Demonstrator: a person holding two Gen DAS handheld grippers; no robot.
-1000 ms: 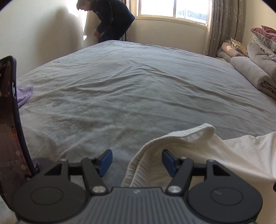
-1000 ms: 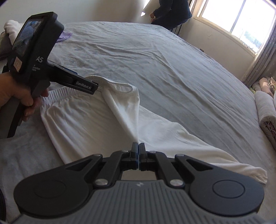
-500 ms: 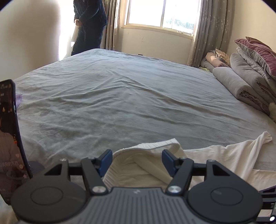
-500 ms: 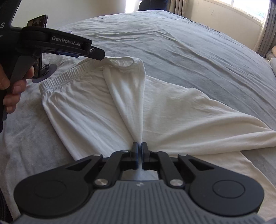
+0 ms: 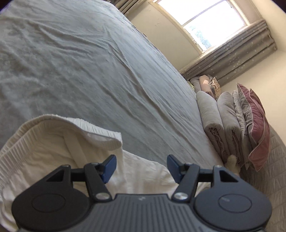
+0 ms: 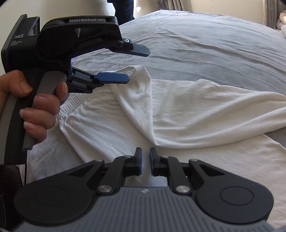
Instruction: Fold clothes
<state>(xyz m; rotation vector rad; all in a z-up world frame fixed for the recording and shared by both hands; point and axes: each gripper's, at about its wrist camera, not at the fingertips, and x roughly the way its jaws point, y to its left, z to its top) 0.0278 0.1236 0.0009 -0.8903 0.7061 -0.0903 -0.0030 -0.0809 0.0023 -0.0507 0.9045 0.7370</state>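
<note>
White trousers with an elastic waistband (image 6: pixel 178 110) lie on the grey bed sheet (image 6: pixel 205 48). One fold runs from the waistband down toward my right gripper (image 6: pixel 145 160), whose jaws stand slightly apart just short of the cloth and hold nothing. My left gripper (image 6: pixel 132 66), held in a hand, is open above the waistband corner, its lower blue pad (image 6: pixel 110 78) next to the cloth. In the left wrist view the left gripper (image 5: pixel 141 167) is wide open over the ribbed waistband (image 5: pixel 59 132), which curls up at the left.
Rolled grey blankets (image 5: pixel 212 123) and a pink pillow (image 5: pixel 257 128) are stacked at the bed's right side. A window with curtains (image 5: pixel 228 58) is behind them. A person in dark clothes (image 6: pixel 123 10) stands beyond the bed.
My right gripper has opened slightly and let go of the trouser fold it pinched. My left gripper has tilted and swung right, staying open over the waistband.
</note>
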